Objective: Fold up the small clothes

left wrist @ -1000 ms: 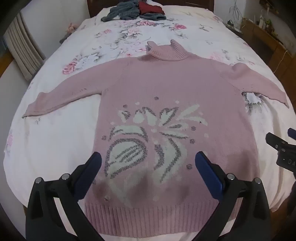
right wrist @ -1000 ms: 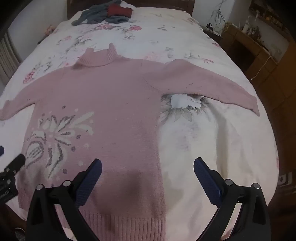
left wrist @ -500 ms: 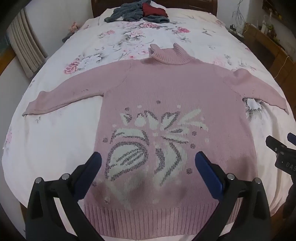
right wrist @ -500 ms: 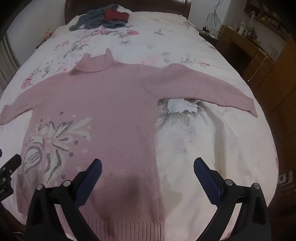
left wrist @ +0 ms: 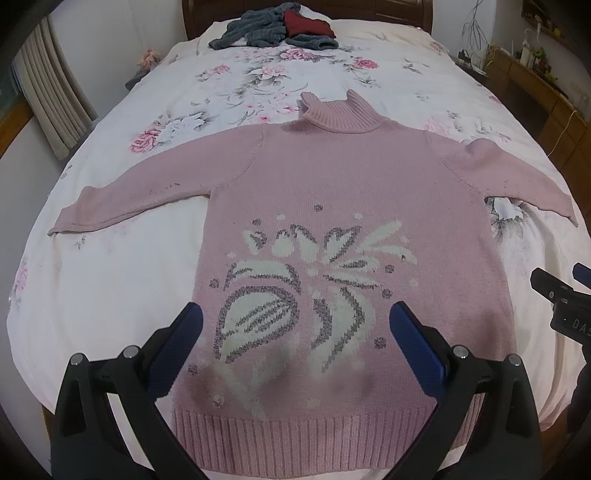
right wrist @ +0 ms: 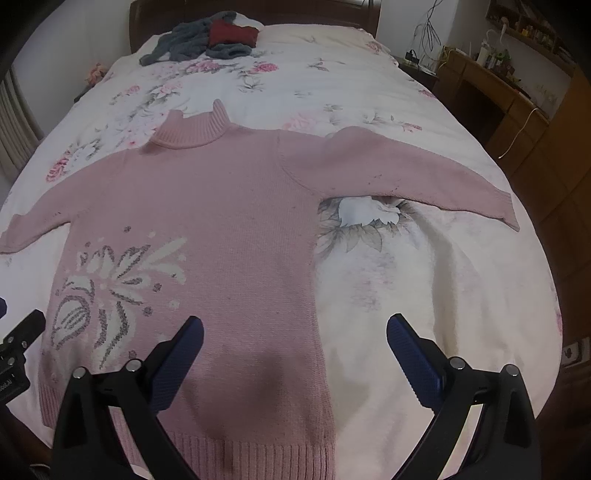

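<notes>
Pink knitted turtleneck sweater point(left wrist: 343, 192) spread flat on the white floral bedspread point(left wrist: 110, 280), collar toward the headboard, ribbed hem at the near edge.

Its long axis runs up the bed; both sleeves stretch sideways almost to the mattress edges. Bare bedspread lies beyond the collar, up to a heap of grey and red clothes point(left wrist: 277, 31). Left gripper point(left wrist: 295, 328) and right gripper point(right wrist: 295, 338) hover above the hem, fingers wide apart, empty.

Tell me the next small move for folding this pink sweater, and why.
Probably send the right gripper out to the cuff of the right sleeve to fold it inward. The pink sweater lies flat with both sleeves spread, and both grippers are open and empty, the left gripper above the hem.
</notes>
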Motion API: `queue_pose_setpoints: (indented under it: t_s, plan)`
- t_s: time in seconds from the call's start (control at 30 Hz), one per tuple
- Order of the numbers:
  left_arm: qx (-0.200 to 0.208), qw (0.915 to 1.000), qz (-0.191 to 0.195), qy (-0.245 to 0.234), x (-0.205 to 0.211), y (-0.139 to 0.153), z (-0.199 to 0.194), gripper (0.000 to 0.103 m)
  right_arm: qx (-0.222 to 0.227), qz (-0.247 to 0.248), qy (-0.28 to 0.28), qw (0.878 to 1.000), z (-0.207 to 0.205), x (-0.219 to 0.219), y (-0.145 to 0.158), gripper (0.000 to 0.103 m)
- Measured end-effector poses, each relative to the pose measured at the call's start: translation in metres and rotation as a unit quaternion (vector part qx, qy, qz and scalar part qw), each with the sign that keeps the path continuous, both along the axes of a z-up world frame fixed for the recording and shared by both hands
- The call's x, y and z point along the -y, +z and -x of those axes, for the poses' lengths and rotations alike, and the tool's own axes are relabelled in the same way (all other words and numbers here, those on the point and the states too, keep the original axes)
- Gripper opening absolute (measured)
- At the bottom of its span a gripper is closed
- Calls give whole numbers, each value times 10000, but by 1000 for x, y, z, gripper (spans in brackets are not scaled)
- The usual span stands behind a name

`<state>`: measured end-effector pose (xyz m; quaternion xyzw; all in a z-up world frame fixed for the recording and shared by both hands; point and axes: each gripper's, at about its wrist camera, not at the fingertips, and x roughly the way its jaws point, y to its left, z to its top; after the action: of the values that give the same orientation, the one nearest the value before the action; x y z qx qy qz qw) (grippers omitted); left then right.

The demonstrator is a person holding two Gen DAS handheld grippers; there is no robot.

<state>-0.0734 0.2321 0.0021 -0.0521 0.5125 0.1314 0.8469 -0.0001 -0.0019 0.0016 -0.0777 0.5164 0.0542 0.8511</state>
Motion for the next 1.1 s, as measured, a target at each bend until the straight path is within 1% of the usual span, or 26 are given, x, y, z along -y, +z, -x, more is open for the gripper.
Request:
queue_pose_setpoints:
  t_s: [1.1]
  plan:
    - [14,10000,-63,20,-6,-1,3,100,-4,-38,4,10000,-2,-3,-2,99]
